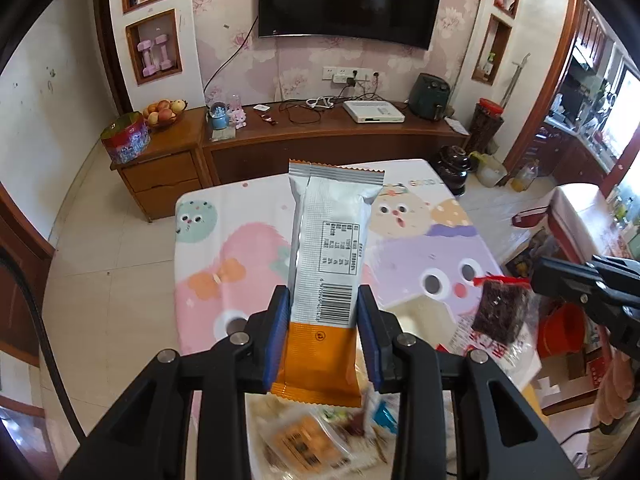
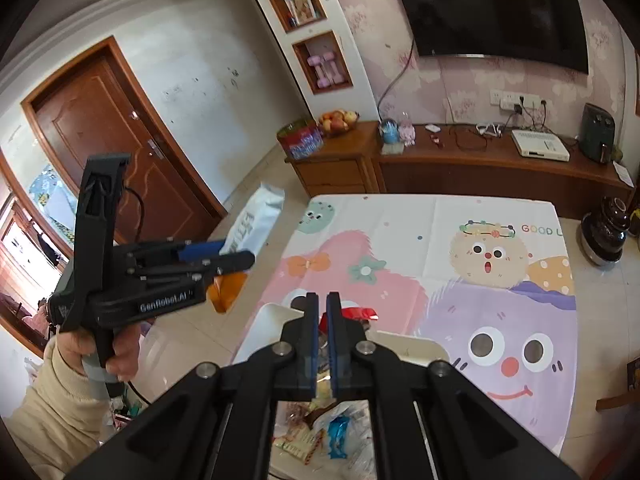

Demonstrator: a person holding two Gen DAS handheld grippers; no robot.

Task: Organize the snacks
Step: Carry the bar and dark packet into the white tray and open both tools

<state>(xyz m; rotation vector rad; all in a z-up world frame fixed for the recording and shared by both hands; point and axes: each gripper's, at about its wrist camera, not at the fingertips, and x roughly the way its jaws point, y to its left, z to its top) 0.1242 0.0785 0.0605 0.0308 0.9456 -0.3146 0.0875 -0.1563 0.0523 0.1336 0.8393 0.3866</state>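
Left gripper [image 1: 323, 328]: clamped on silver-and-orange snack packet [image 1: 328, 256], blue pads pressing both long sides near the barcode; packet upright, lifted above the near part of the desk [image 1: 248, 216], silver end pointing toward the far edge. Seen from the right wrist view: same left gripper [image 2: 224, 258] out past the left edge of the desk, over floor tiles, gripped by a hand [image 2: 116, 354] in a beige sleeve.

Right gripper [image 2: 322, 320]: narrow, pinching the clear wrapper of a dark brown snack piece [image 1: 500, 308] with red seal; piece hanging at the right side of the desk, over the near right corner.

White tray [image 2: 276, 320]: on the desk, toward the near edge, partly hidden behind right gripper fingers.

Loose snack pile [image 2: 328, 432]: at the near edge, blue, orange and clear wrappers, blurred, overlapped by both grippers.

Desk cover: cartoon print, pink, purple and beige faces.

Beyond the far edge: wooden cabinet [image 1: 320, 140] carrying fruit bowl [image 1: 164, 112], round tin [image 1: 126, 142], white set-top box [image 1: 374, 112], dark air fryer [image 1: 432, 96]. Television [image 1: 348, 0] on wall above. Dark pot [image 2: 604, 232] on floor off the far right corner.
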